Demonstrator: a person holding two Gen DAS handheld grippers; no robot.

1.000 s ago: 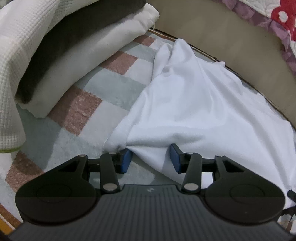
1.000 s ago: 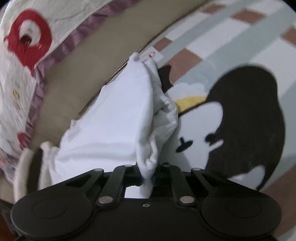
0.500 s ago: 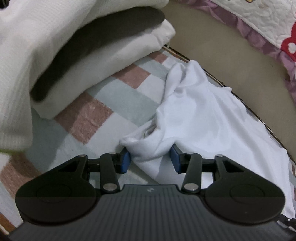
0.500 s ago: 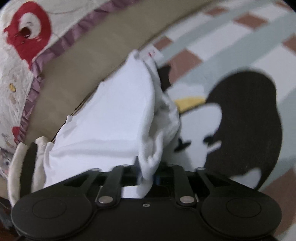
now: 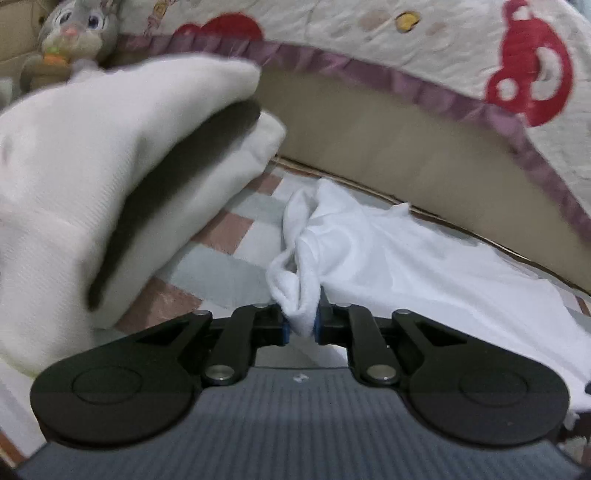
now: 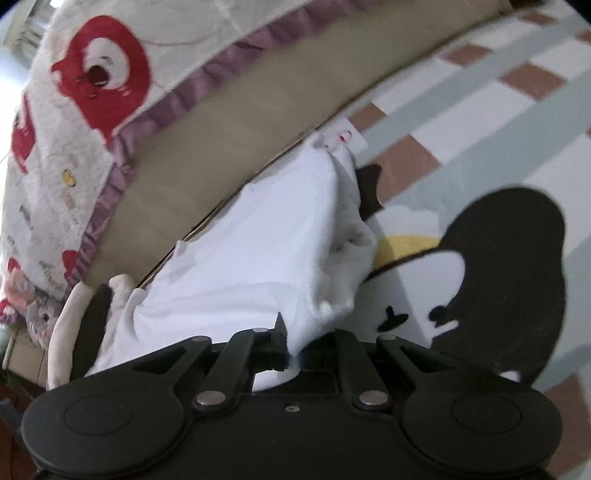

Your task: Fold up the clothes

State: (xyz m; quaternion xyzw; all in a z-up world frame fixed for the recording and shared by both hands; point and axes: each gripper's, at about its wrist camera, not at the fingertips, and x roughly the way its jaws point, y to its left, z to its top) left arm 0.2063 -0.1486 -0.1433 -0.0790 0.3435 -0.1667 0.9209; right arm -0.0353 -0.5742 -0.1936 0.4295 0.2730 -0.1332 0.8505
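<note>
Your left gripper [image 5: 301, 325] is clamped on a bunched corner of the white garment [image 5: 388, 251]; the cloth fills the narrow gap between the blue pads [image 5: 283, 326] and a wad of it bulges up just ahead of the fingertips. From that pinch the garment runs ahead and off to the right of your fingers, lying wrinkled on the checked mat [image 5: 229, 266], with its far edge against the tan bed side [image 5: 406, 155]. Above that hangs the quilt [image 5: 424, 48] with red prints and a purple border. Left of your left fingers, close by, sits a stack of folded clothes [image 5: 92, 184], cream with a dark layer between, blurred in this view; it rests on the mat just beside the garment but you cannot tell whether they touch. A plush rabbit [image 5: 77, 26] sits far ahead to the left. Your right gripper [image 6: 293, 354] is also closed on the garment [image 6: 266, 240]: cloth passes down between its fingers, hiding the right pad. From there the garment stretches ahead and to the left of the fingers, along the bed side [image 6: 240, 122], with a rumpled fold rising right ahead of the fingertips. Right of your right fingers the mat [image 6: 461, 92] shows a penguin picture [image 6: 498, 277], partly overlapped by the garment's edge. The stack [image 6: 81, 317] shows far to the left of these fingers, at the garment's other end.
</note>
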